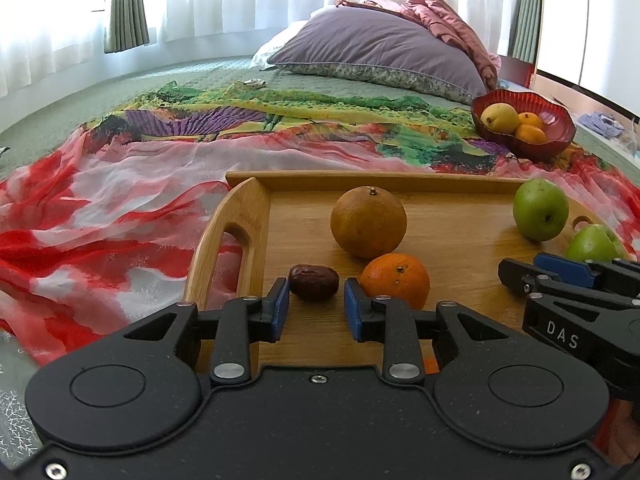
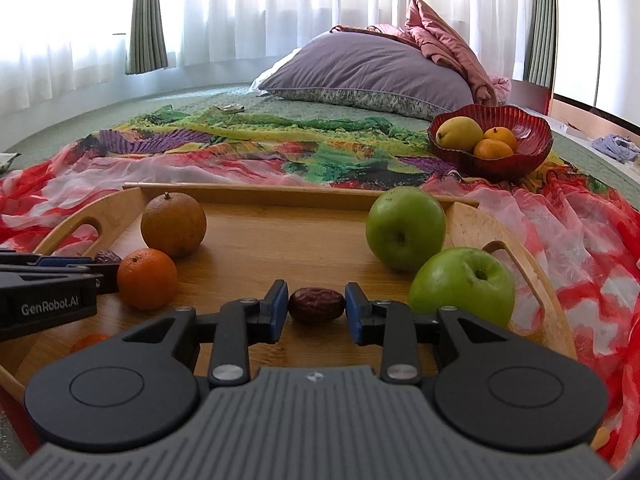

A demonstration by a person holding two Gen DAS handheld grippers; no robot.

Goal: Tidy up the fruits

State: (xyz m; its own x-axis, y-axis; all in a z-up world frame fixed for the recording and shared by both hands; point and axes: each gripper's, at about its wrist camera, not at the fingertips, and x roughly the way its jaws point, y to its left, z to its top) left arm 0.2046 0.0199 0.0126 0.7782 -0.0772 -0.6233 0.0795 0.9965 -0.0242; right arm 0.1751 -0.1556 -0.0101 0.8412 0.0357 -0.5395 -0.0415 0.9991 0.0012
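The left gripper (image 1: 316, 306) is low over a wooden tray (image 1: 460, 256), its blue pads a little apart. A brown date (image 1: 313, 282) lies just beyond the gap, and I cannot tell if the pads touch it. Right of the date sits a small orange (image 1: 396, 280), and behind it a big brownish orange (image 1: 368, 222). Two green apples (image 1: 541, 209) are at the right, near the right gripper (image 1: 505, 272). Far right, a red bowl (image 1: 560, 132) holds fruits on a colourful cloth (image 1: 120, 208).
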